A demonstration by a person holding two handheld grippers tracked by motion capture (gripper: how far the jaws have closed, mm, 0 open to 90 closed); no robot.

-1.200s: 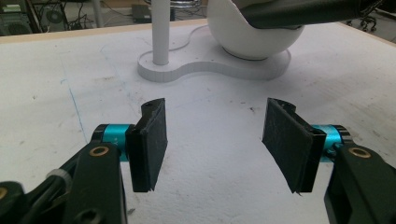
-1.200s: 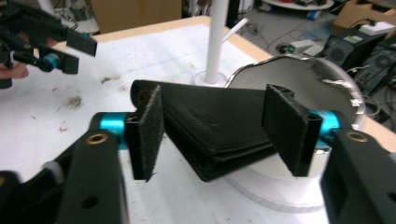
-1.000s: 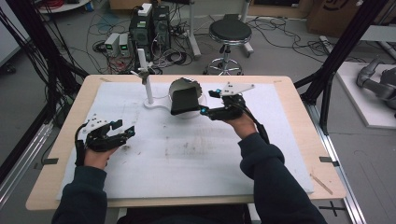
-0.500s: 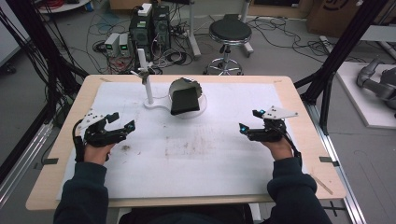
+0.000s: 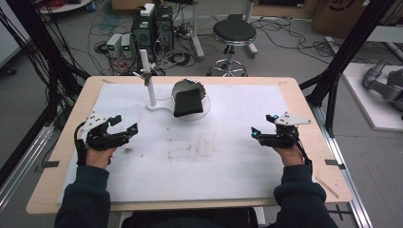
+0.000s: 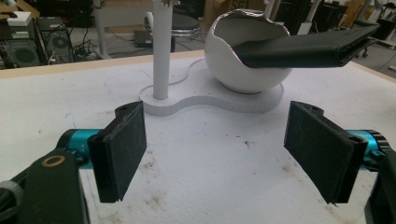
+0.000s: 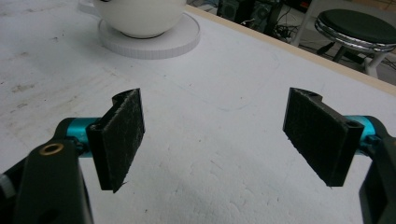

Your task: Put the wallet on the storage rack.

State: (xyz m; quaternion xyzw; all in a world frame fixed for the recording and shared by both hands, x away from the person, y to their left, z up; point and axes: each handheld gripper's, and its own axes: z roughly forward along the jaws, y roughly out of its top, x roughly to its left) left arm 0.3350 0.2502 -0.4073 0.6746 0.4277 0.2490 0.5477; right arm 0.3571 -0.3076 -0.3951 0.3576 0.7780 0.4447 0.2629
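Glossy white ceramic bowl (image 6: 243, 60) holds a matt black leather-look wallet (image 6: 303, 46) — stained, rough white sheet (image 5: 214, 156) over the pale wood counter (image 5: 328, 161).

Background stuff: the wooden worktop (image 5: 304, 102) is mostly covered by a stained white sheet (image 5: 223, 156). Past its far edge there's a black round stool (image 5: 233, 33) on a chrome base, a couple of computer towers (image 5: 153, 26) on the floor to the left, and loose cables (image 5: 280, 28) all over.
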